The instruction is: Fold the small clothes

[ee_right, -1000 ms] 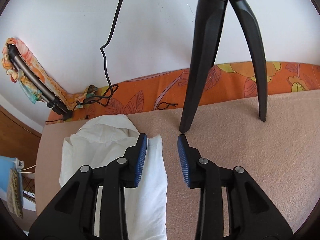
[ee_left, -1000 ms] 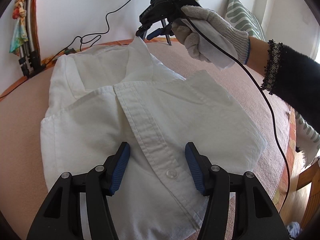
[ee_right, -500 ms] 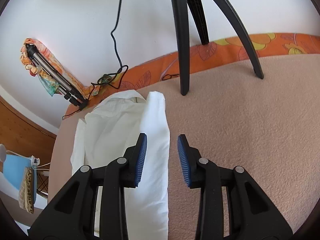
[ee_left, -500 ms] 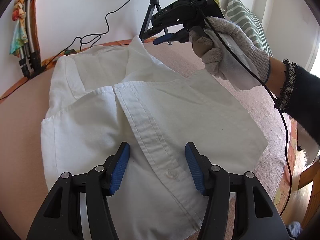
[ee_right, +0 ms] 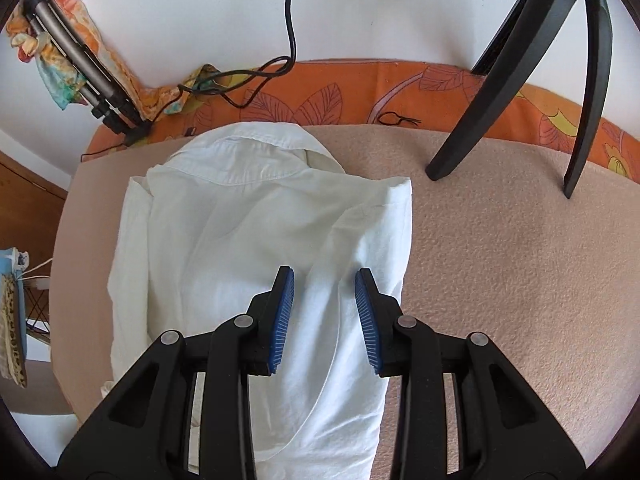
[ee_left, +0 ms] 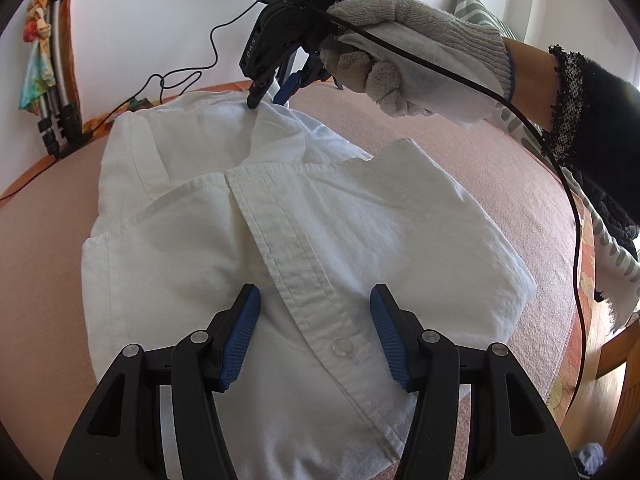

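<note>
A small white button-up shirt (ee_left: 280, 232) lies partly folded on a pink blanket (ee_left: 500, 168). My left gripper (ee_left: 314, 332) is open, its blue pads either side of the button placket near a button, empty. My right gripper (ee_left: 270, 98), held in a gloved hand, hovers at the shirt's far collar end, its tips at the fabric. In the right wrist view the right gripper (ee_right: 324, 312) is open over the shirt's (ee_right: 240, 240) folded sleeve, holding nothing.
A black tripod (ee_right: 520, 60) stands on the blanket to the right of the shirt. A folded tripod wrapped in colourful cloth (ee_right: 80, 60) and a black cable (ee_right: 260, 76) lie by the wall. An orange patterned sheet edge (ee_right: 360, 88) runs behind the blanket.
The right gripper has come back from the tripod side and lowered over the shirt's collar end. The left gripper has stayed in place over the placket.
</note>
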A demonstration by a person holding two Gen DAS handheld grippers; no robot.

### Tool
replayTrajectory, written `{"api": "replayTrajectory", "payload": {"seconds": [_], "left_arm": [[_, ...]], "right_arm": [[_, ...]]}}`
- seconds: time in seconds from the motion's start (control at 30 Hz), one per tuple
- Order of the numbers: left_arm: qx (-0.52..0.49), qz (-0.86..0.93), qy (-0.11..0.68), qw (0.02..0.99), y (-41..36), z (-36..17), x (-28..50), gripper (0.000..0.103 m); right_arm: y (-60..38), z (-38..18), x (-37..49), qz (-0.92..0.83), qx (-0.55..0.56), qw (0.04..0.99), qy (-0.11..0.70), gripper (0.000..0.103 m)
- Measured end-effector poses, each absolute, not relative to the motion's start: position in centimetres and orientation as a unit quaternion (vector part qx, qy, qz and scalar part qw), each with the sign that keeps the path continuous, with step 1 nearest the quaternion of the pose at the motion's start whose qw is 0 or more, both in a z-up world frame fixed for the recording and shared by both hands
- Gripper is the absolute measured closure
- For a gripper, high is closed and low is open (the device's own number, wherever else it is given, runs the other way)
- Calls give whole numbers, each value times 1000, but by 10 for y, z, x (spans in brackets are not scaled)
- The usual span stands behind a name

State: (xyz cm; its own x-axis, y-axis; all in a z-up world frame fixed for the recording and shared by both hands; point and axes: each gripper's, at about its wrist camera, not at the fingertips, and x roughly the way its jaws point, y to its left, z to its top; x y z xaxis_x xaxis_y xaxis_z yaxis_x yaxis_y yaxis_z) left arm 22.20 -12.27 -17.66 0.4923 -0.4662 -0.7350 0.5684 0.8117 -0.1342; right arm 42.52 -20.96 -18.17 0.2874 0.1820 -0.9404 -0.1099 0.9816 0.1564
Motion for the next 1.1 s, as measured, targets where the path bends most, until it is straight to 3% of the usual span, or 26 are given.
{"api": "replayTrajectory", "payload": {"seconds": [0.2, 0.37, 0.47, 0.8, 1.1], "left_arm": [[61, -303, 403, 861, -122, -175, 221, 47], [16, -311, 401, 862, -97, -154, 218, 47], [-14, -291, 379, 879, -68, -135, 226, 45], [-146, -218, 414, 871, 13, -154, 355, 45], [-165, -225, 444, 852, -4, -181, 428, 45]], "right_arm": [[-203, -192, 426, 97, 12, 810, 578, 68], [-231, -155, 396, 131, 83, 830, 535, 67], [-252, -137, 367, 126, 82, 854, 498, 48], [-290, -163, 376, 127, 143, 854, 484, 48], [-260, -192, 404, 145, 88, 853, 494, 52]]}}
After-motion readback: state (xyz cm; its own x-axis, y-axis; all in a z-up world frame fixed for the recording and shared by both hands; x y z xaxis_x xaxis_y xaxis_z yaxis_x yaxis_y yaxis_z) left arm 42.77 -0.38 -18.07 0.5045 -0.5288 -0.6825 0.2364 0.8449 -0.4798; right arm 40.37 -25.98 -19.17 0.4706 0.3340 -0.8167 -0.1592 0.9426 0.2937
